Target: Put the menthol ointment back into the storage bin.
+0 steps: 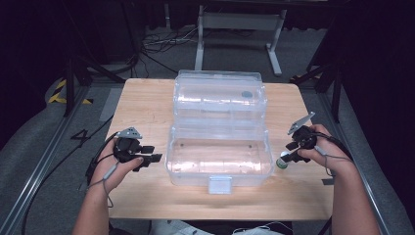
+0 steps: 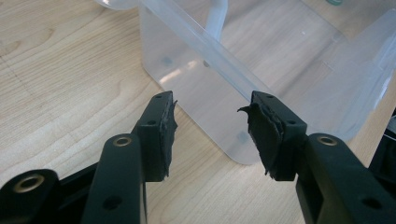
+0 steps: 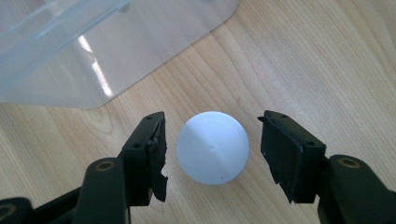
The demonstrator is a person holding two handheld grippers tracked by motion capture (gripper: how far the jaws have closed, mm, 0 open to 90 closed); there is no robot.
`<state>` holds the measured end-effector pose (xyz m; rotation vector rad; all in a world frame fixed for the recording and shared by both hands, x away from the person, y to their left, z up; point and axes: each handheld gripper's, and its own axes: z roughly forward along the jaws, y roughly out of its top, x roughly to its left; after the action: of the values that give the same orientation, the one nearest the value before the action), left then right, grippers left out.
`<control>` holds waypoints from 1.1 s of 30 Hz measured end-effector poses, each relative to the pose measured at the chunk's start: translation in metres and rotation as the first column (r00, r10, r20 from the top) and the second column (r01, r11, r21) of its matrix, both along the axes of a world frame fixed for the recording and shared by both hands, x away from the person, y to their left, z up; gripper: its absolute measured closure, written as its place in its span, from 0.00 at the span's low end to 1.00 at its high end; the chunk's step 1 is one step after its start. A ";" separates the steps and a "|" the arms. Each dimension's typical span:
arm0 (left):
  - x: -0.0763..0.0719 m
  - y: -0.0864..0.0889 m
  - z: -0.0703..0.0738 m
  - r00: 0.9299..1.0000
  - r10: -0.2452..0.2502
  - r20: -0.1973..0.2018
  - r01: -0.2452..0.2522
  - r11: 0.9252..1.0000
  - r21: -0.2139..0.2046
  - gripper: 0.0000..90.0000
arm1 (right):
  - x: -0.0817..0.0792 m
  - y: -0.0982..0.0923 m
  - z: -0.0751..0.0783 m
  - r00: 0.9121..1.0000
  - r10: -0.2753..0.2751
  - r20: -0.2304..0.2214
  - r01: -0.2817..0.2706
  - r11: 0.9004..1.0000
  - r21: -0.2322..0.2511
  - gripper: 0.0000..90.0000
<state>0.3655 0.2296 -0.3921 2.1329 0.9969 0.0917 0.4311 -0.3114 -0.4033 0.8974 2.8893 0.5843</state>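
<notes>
I've got my right gripper (image 3: 212, 149) straddling a small white-capped bottle (image 3: 212, 147) at centre frame, jaws spread wide with a gap on each side, pads not pressing it. In the high view the bottle (image 1: 283, 162) stands on the wooden table (image 1: 147, 103), just right of the clear plastic box (image 1: 219, 161), whose lid lies flung open toward the top. By my reckoning the bottle isn't in the box yet; gripping, lifting and dropping it in all remain. The cap looks smooth, matt and round; the box is glossy, see-through, round-cornered. My left gripper (image 2: 210, 133) hangs open and empty beside the box's near corner.
</notes>
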 end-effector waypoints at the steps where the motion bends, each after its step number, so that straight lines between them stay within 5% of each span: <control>1: 0.000 0.000 0.000 1.000 -0.003 0.001 0.003 1.000 0.002 0.57 | 0.000 0.000 -0.001 1.000 0.003 -0.005 -0.003 1.000 0.003 0.46; 21: 0.001 0.001 -0.002 1.000 -0.002 -0.005 0.002 1.000 0.004 0.57 | 0.003 0.007 -0.019 0.998 0.023 -0.063 -0.030 0.995 -0.098 0.52; 33: 0.001 0.003 -0.002 1.000 0.009 -0.008 -0.009 1.000 0.001 0.57 | 0.004 0.009 -0.016 0.997 0.032 -0.072 -0.038 0.996 -0.085 0.56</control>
<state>0.3661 0.2324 -0.3943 2.1320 1.0112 0.0878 0.4353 -0.3025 -0.4193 0.8753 2.9721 0.4354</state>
